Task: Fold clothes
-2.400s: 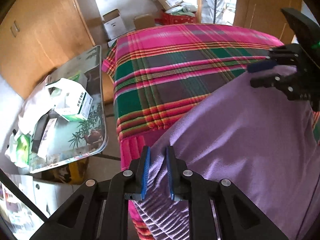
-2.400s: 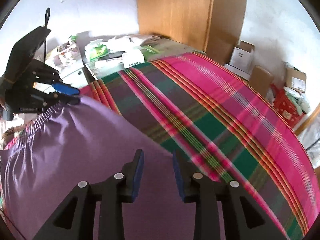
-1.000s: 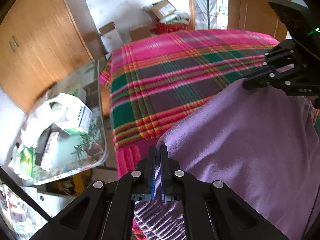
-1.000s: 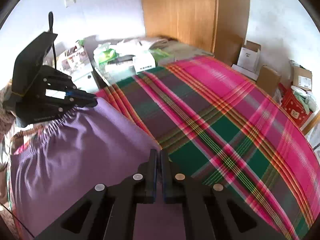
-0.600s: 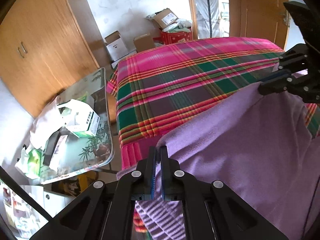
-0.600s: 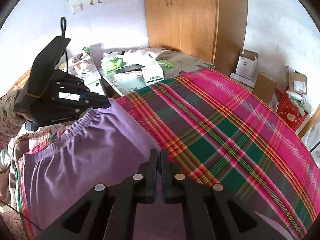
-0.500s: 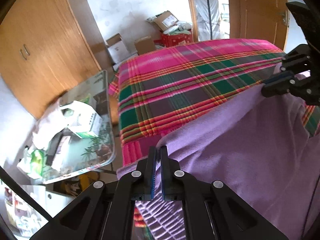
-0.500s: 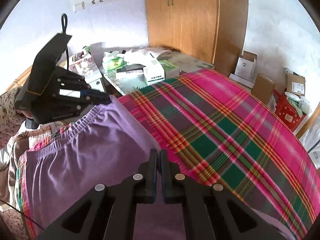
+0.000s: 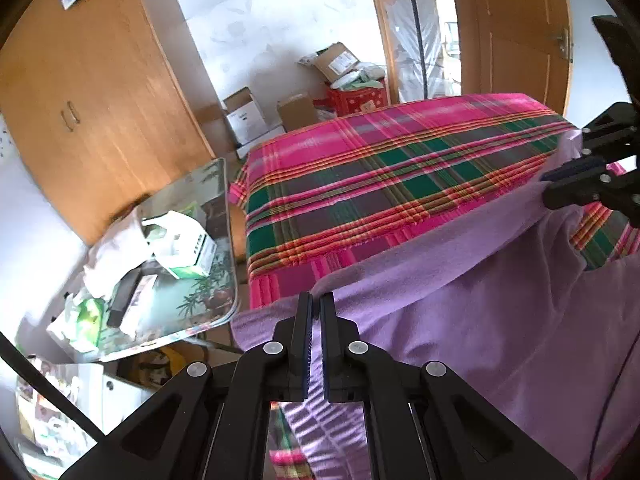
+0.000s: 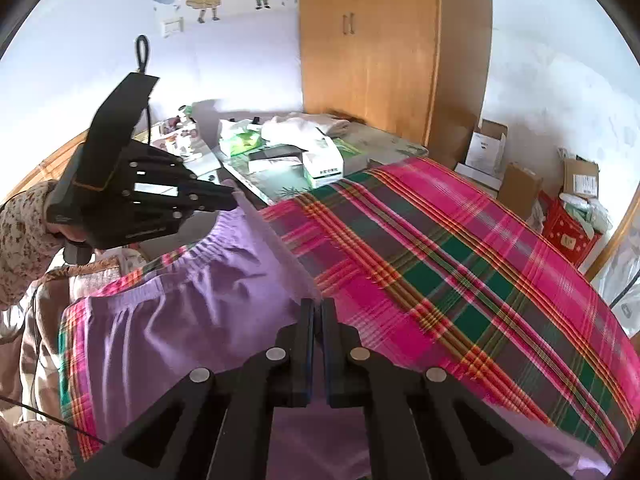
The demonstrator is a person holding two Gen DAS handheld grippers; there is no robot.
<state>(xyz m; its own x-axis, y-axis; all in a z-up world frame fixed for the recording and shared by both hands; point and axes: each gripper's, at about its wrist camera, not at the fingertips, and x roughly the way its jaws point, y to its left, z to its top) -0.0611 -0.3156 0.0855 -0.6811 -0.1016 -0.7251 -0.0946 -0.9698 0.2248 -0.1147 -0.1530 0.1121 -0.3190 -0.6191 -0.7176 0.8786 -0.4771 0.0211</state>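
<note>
A purple garment (image 9: 500,304) with a gathered elastic waistband (image 10: 208,248) is lifted off a bed with a pink and green plaid blanket (image 9: 380,184). My left gripper (image 9: 316,300) is shut on its edge at the near left corner. In the right wrist view my right gripper (image 10: 318,306) is shut on the same edge, further along. The cloth stretches taut between the two and hangs down below. Each gripper shows in the other's view: the right gripper (image 9: 560,174) at the far right, the left gripper (image 10: 230,198) at the left.
A glass-topped side table (image 9: 212,280) with boxes, tissues and packets stands left of the bed. Wooden wardrobe (image 10: 380,48) behind it. Cardboard boxes (image 9: 248,114) and a red crate (image 9: 360,98) sit on the floor past the bed's far end. A person's patterned sleeve (image 10: 24,224) is at the left.
Both grippers have risen and pulled back with the purple garment's edge held. The edge now hangs higher above the blanket and more of the plaid shows beyond it.
</note>
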